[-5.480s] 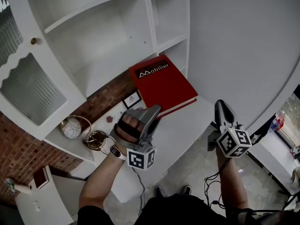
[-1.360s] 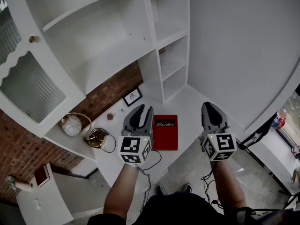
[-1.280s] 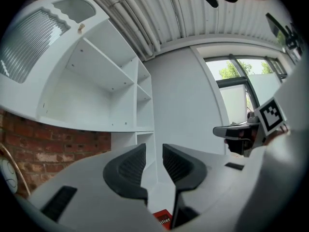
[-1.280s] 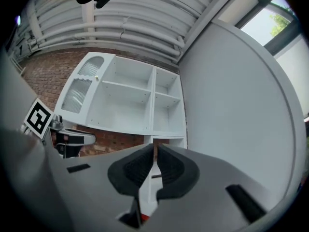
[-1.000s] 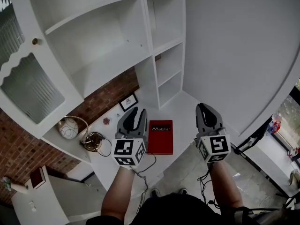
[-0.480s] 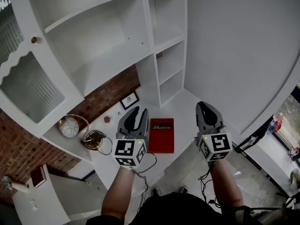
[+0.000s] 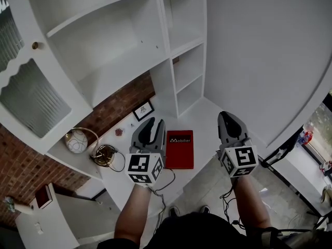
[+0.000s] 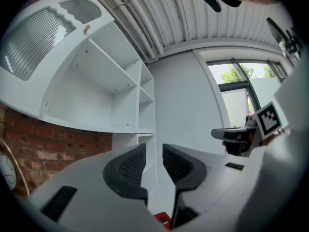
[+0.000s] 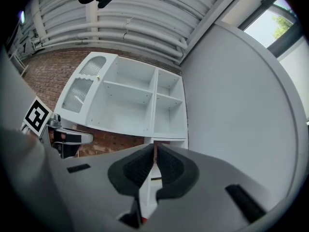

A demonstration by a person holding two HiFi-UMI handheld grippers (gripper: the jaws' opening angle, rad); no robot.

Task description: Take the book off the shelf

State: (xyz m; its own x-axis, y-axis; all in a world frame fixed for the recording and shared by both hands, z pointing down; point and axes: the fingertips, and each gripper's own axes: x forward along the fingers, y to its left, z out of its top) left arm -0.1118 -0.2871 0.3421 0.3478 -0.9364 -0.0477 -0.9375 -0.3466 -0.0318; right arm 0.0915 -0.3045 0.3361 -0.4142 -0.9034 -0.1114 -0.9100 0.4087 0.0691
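The red book [image 7: 180,149] with white lettering lies flat on the white counter [image 7: 207,115], between my two grippers. Left of the book hovers my left gripper [image 7: 149,130], jaws drawn together and empty. A corner of the book [image 8: 163,221] peeks out beneath the left gripper [image 8: 154,154] in its own view. To the right of the book, my right gripper [image 7: 230,123] has just been closing a little; the jaws of this right gripper [image 9: 155,151] stand almost together with nothing between them. Both grippers point at the white shelf unit [image 7: 176,56], whose compartments look bare.
On the counter's left part stand a small framed picture [image 7: 143,110], a white ball ornament [image 7: 78,140] and a brass ring piece [image 7: 106,154]. A brick wall [image 7: 124,98] backs them. A glass-fronted cabinet door [image 7: 26,100] hangs at far left. A plain white wall [image 7: 259,51] fills the right.
Several seconds ago my left gripper held the red book up in the air; now the book lies flat on the counter, released. Over the last second neither gripper nor book has shifted.
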